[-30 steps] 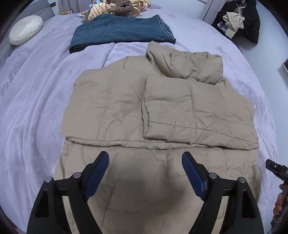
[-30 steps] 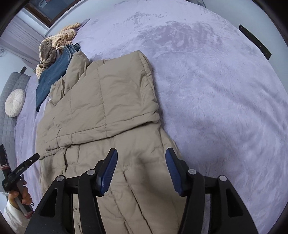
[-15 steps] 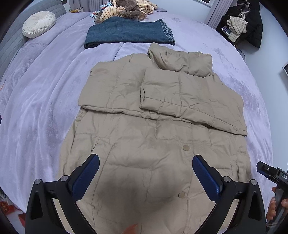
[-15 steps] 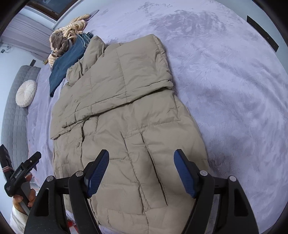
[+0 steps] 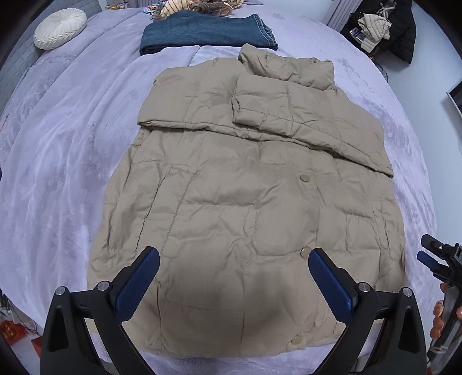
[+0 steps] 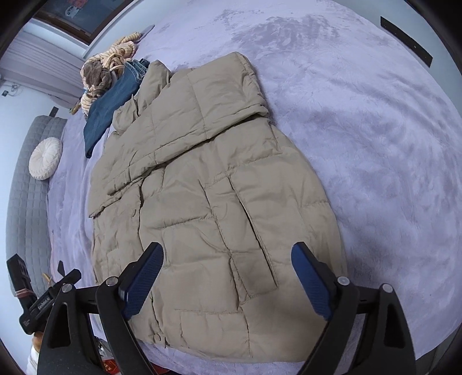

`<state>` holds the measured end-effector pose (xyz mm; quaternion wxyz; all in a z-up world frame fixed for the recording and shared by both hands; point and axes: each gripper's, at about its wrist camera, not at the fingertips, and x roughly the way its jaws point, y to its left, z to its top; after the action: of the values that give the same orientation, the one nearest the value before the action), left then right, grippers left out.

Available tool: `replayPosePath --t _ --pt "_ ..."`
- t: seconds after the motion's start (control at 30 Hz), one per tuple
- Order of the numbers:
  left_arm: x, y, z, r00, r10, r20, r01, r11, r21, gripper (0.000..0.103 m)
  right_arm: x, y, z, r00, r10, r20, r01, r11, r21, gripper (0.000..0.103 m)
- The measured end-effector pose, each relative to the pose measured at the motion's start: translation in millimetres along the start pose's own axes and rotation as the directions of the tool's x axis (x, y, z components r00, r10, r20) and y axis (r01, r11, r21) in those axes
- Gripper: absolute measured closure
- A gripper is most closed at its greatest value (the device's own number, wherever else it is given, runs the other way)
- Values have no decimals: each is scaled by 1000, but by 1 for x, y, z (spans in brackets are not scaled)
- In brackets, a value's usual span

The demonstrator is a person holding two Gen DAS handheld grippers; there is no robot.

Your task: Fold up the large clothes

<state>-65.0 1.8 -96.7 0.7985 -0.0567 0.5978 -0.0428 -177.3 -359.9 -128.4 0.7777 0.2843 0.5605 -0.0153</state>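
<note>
At the bottom of its view, the left gripper [image 5: 234,277] stands spread wide, holding nothing, above the hem of the beige puffer jacket [image 5: 245,196]. The right gripper [image 6: 228,274] has empty jaws, opening. The jacket lies flat mid-frame on the lavender bedspread [image 5: 72,150], sleeves folded across its chest.

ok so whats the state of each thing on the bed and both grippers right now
beige quilted puffer jacket: flat on the lilac plush bedspread, both sleeves folded across the chest, hem not yet folded
folded blue jeans: folded, lying beyond the collar
round white pleated cushion: resting near the bed's edge
left gripper: open, empty
right gripper: jaws opening, nothing gripped
</note>
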Motion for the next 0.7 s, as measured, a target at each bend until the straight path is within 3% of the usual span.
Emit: replayPosePath --t 0.3,0.37,0.53,0.7 --pt "-10 52 -55 999 -46 -5 46 998 -43 0 3 -5 -65 998 49 -50 -41 990 137 11" --pt "-7 72 -68 996 -89 -18 87 992 -88 0 4 -13 -80 996 68 -55 -56 981 187 11" --pt "7 120 -99 978 -201 -57 181 951 -249 0 5 -46 -117 991 130 -37 -108 930 351 11" --pt "20 153 -124 955 -279 -95 236 918 -320 0 17 -78 -141 983 183 -15 -151 854 497 11"
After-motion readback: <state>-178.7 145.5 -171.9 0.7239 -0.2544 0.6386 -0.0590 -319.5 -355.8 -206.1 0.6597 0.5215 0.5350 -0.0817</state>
